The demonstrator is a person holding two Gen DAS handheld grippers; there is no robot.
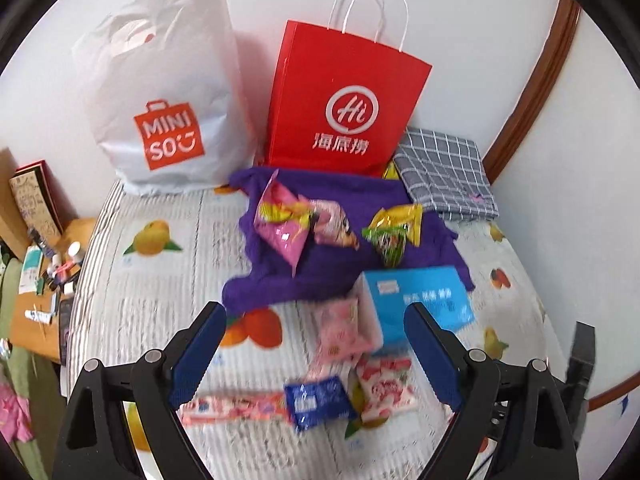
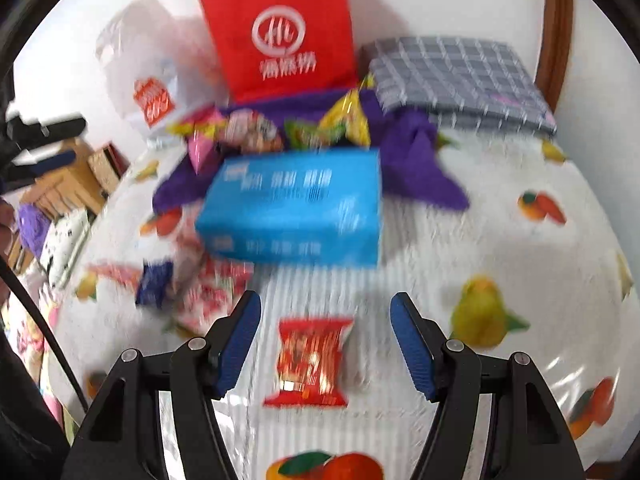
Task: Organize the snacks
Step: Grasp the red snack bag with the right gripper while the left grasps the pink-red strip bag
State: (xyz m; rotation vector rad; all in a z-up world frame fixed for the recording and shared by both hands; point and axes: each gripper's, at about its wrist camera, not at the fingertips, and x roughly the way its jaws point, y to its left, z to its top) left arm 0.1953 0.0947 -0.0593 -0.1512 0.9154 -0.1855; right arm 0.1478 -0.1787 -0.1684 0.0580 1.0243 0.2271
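Observation:
My left gripper (image 1: 316,311) hangs open over a fruit-print bedspread (image 1: 152,280), with nothing between its pads. Under it lie a pink packet (image 1: 340,330), a small blue packet (image 1: 318,400), a pink-and-white packet (image 1: 386,386) and a long pink packet (image 1: 236,404). A blue box (image 1: 420,296) stands just beyond. Farther back, a pink snack bag (image 1: 280,224) and a yellow-green one (image 1: 394,232) rest on a purple cloth (image 1: 320,264). My right gripper (image 2: 326,300) is open above a red packet (image 2: 310,360) lying on the bedspread between its fingers, untouched. The blue box (image 2: 292,208) lies ahead of it.
A white shopping bag (image 1: 160,92) and a red paper bag (image 1: 344,96) stand against the back wall. A folded checked cloth (image 1: 444,172) lies at the back right. A cluttered side table (image 1: 48,280) sits beside the bed's left edge.

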